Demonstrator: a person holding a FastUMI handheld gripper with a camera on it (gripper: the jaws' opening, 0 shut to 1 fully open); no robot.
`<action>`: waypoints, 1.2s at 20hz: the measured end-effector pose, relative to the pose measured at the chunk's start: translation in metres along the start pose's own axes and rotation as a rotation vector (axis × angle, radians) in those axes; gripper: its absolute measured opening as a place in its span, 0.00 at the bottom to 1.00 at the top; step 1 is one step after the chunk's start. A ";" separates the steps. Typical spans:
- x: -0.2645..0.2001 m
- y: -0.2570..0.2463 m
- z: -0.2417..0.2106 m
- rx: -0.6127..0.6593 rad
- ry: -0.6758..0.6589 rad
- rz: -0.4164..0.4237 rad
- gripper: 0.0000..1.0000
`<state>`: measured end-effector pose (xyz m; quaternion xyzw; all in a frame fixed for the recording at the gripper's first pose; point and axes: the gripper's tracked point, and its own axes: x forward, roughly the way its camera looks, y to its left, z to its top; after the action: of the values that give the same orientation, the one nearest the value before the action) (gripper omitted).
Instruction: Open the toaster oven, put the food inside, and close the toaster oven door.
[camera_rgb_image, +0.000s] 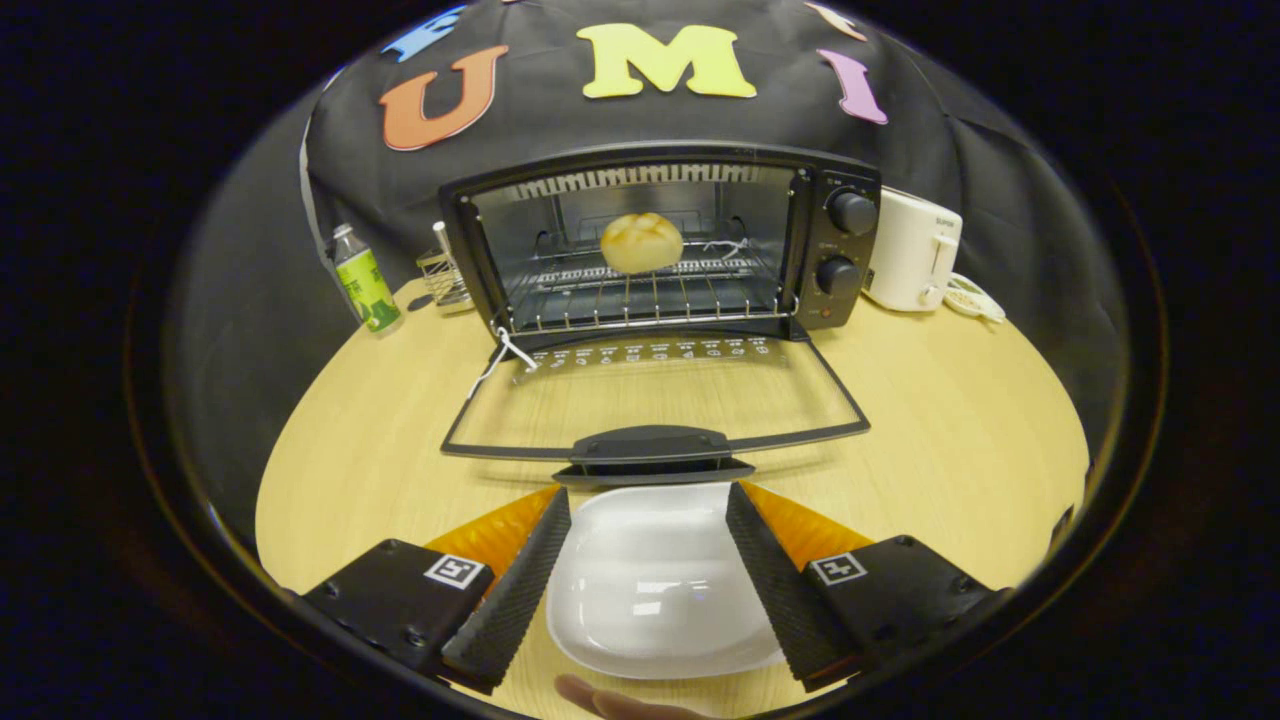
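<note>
the claw (648, 505) is spread wide, holding nothing; the door handle (655, 447) lies crosswise just ahead of it, the bun (641, 242) already on the rack.

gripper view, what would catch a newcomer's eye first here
The toaster oven stands wide open beyond the fingers, its glass door folded flat onto the wooden table, and a round bun sits on the wire rack inside. Closer in, a white dish lies between the spread fingers of the gripper, which touch nothing. A green-labelled bottle stands left of the oven and a white appliance right of it.
</note>
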<state>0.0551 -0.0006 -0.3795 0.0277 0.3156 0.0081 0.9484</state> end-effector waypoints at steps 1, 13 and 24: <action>0.005 -0.001 0.000 0.011 0.005 0.002 1.00; -0.014 0.006 0.039 -0.025 -0.124 -0.031 1.00; -0.038 0.015 0.114 -0.110 -0.382 -0.023 1.00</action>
<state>0.0929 0.0076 -0.2645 -0.0269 0.1291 0.0091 0.9912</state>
